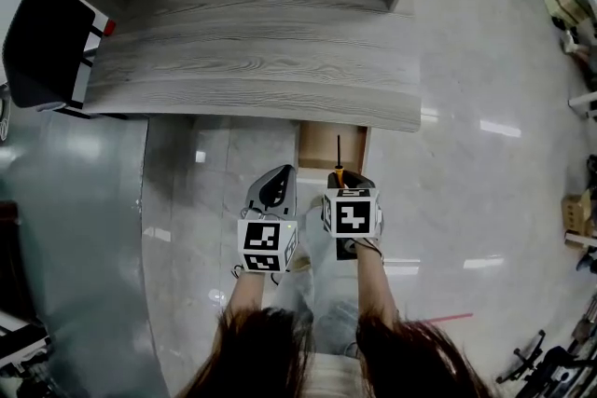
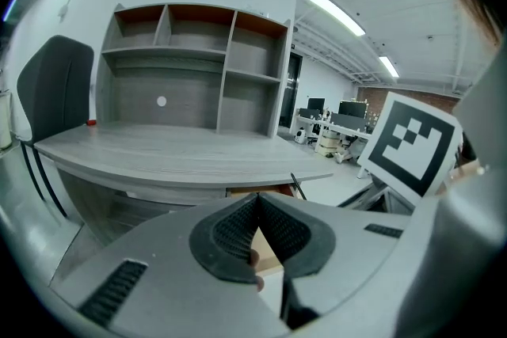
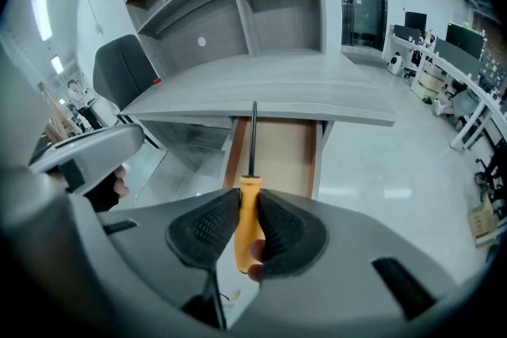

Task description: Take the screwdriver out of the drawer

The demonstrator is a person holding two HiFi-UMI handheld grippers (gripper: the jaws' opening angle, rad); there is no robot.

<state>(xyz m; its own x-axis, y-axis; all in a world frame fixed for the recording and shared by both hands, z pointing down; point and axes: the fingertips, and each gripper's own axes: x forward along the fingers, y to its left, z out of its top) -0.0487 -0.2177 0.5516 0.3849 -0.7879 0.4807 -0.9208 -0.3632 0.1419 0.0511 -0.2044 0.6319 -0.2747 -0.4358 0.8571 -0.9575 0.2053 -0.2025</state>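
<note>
In the head view the right gripper (image 1: 340, 176) pinches the orange handle of the screwdriver (image 1: 339, 156). The dark shaft points toward the grey counter (image 1: 252, 61) and shows over the open drawer (image 1: 317, 149) under the counter's edge. The left gripper (image 1: 279, 174) is just beside the right one.

In the left gripper view its fingers (image 2: 231, 233) are pressed together at the tips, with nothing between them. Behind them the drawer (image 2: 261, 191) and the thin shaft of the screwdriver (image 2: 297, 186) are seen.

In the right gripper view the fingers (image 3: 202, 229) press on both sides of the orange handle of the screwdriver (image 3: 249, 206). The shaft stands straight up from them, in front of the wooden drawer (image 3: 281, 154). The left gripper (image 3: 87, 146) is at the left edge
</note>
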